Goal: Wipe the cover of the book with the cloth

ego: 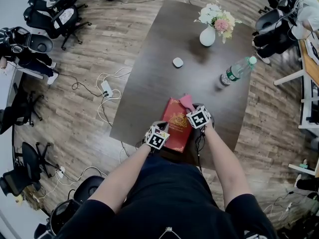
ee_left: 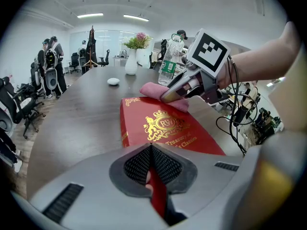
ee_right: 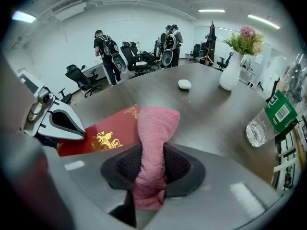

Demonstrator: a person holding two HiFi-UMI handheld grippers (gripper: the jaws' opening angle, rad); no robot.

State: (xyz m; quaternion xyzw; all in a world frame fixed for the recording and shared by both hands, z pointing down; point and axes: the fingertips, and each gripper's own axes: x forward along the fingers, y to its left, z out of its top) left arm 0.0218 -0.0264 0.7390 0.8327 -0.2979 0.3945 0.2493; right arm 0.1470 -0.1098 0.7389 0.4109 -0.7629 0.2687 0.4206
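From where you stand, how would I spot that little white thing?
Find the long dark table and the white vase of flowers at its far end. Between that vase and the red book near the person, a small white rounded object sits alone. It is low and pebble-like, unlike the tall vase and water bottle.

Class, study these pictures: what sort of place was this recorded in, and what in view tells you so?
Most likely an office meeting area: a long dark conference table, black swivel office chairs standing around it, and strip lights in the ceiling.
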